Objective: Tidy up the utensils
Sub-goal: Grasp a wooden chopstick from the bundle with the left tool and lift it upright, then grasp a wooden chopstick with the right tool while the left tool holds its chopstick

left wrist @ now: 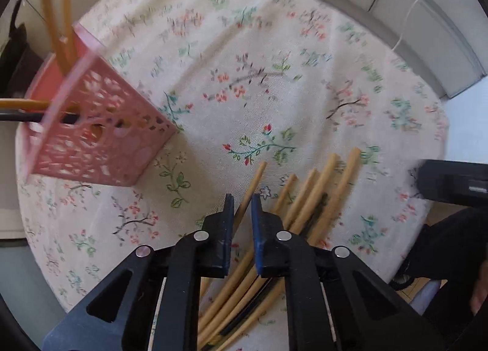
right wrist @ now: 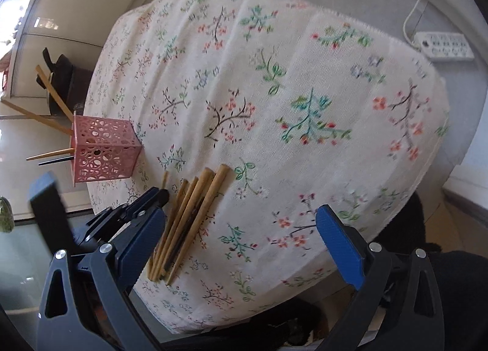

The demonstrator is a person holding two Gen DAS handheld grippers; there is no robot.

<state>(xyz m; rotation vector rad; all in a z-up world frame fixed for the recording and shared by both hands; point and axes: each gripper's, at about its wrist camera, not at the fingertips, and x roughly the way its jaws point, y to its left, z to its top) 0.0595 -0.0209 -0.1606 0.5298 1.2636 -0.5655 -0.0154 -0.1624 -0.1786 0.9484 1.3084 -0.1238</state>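
A pink perforated basket point(left wrist: 91, 125) point(right wrist: 103, 149) stands on the left of the round floral-cloth table point(left wrist: 244, 46) point(right wrist: 274, 76), with several chopsticks leaning out of it. A pile of wooden chopsticks point(left wrist: 314, 192) point(right wrist: 192, 213), one of them dark, lies near the front edge. My left gripper point(left wrist: 242, 203) point(right wrist: 154, 197) points down at the pile's left side. Its jaws are nearly together, shut on a single wooden chopstick point(left wrist: 257, 175) point(right wrist: 165, 178). My right gripper point(right wrist: 241, 238) stands wide open above the cloth, right of the pile, with nothing between its fingers. Its body shows at the right edge point(left wrist: 451, 183).
A white power strip point(right wrist: 442, 46) and its cable point(left wrist: 411, 9) lie on the floor beyond the table. A dark object point(right wrist: 61, 76) sits on the floor behind the basket. Dark clothing of a person point(right wrist: 457, 290) is at the near right edge.
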